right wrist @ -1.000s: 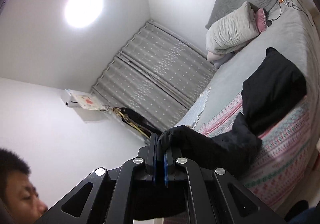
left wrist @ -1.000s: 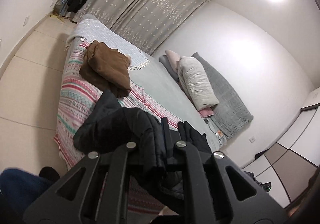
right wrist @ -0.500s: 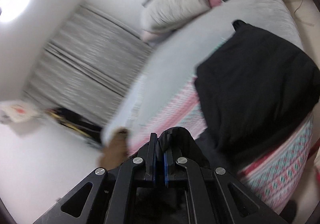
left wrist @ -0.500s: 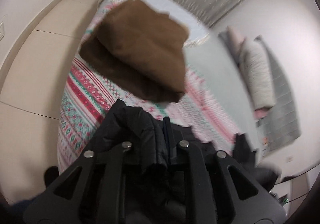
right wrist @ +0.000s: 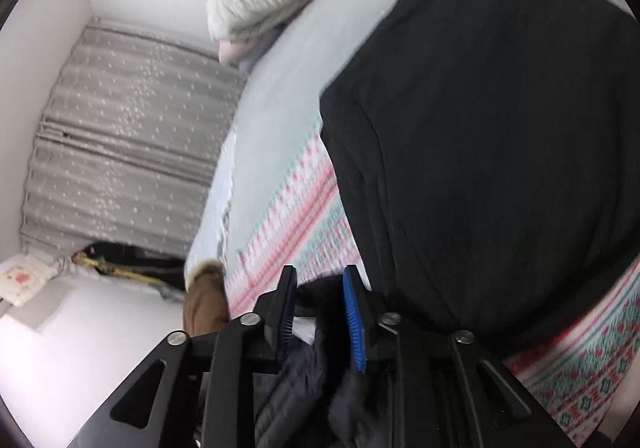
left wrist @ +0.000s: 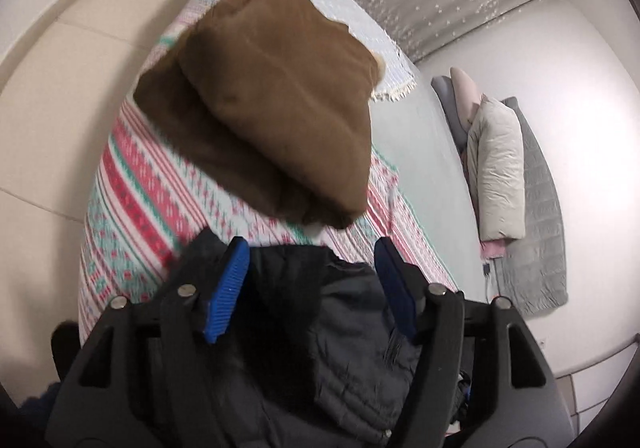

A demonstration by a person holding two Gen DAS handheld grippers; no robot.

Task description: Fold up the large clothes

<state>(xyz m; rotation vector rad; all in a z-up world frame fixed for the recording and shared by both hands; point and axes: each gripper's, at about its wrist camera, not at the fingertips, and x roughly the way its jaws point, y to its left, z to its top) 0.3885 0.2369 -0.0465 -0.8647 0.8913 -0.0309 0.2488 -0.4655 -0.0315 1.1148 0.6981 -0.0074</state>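
A dark quilted jacket (left wrist: pixel 340 332) lies on the patterned blanket at the bed's near edge, under both grippers; it also shows in the right wrist view (right wrist: pixel 296 388). My left gripper (left wrist: pixel 312 280) is open, its blue pads wide apart over the jacket. My right gripper (right wrist: pixel 320 308) is open, pads a small way apart above the jacket. A folded brown garment (left wrist: pixel 276 104) lies on the bed beyond the left gripper. A folded black garment (right wrist: pixel 500 136) lies on the bed right of the right gripper.
The bed has a striped pink and green blanket (left wrist: pixel 148 188) and a pale grey sheet (left wrist: pixel 420 152). Pillows (left wrist: pixel 500 168) and a grey padded headboard lie at the far end. Grey curtains (right wrist: pixel 120 136) hang behind. Tiled floor (left wrist: pixel 60 68) lies left of the bed.
Both grippers swung down toward the bed with the dark jacket and opened, letting it go. The brown and black garments now appear much closer.
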